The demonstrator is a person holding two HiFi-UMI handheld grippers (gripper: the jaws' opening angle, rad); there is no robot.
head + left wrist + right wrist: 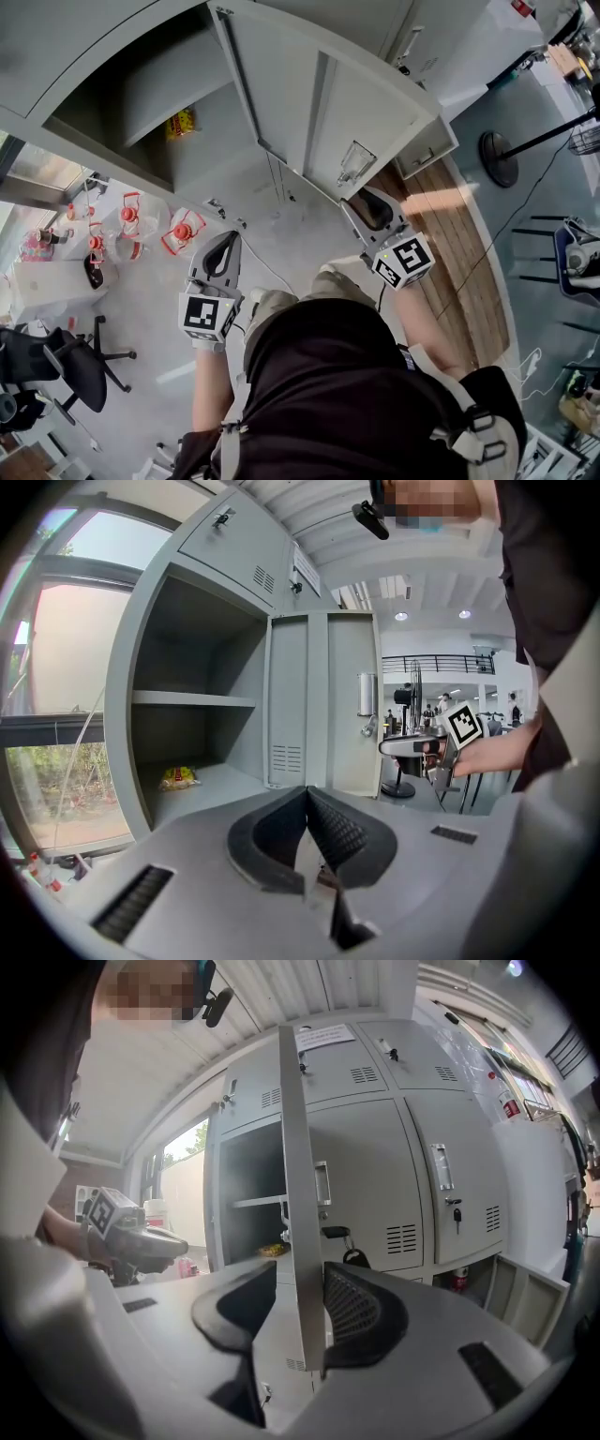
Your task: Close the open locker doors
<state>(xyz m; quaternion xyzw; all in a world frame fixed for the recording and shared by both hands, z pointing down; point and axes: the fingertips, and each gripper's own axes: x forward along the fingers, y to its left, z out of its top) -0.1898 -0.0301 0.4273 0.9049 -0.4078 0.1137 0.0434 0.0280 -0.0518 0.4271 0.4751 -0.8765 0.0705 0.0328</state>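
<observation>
Right gripper view: fingers (361, 1312) apart around door (298, 1194).

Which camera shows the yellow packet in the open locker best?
Left gripper view: the yellow packet lies unobstructed on the locker floor. Head view shows it small, from above; right gripper view, only a sliver beside the door.

Two grippers (225, 246) (366, 202), one open locker door (309, 103), one yellow packet (181, 123).
</observation>
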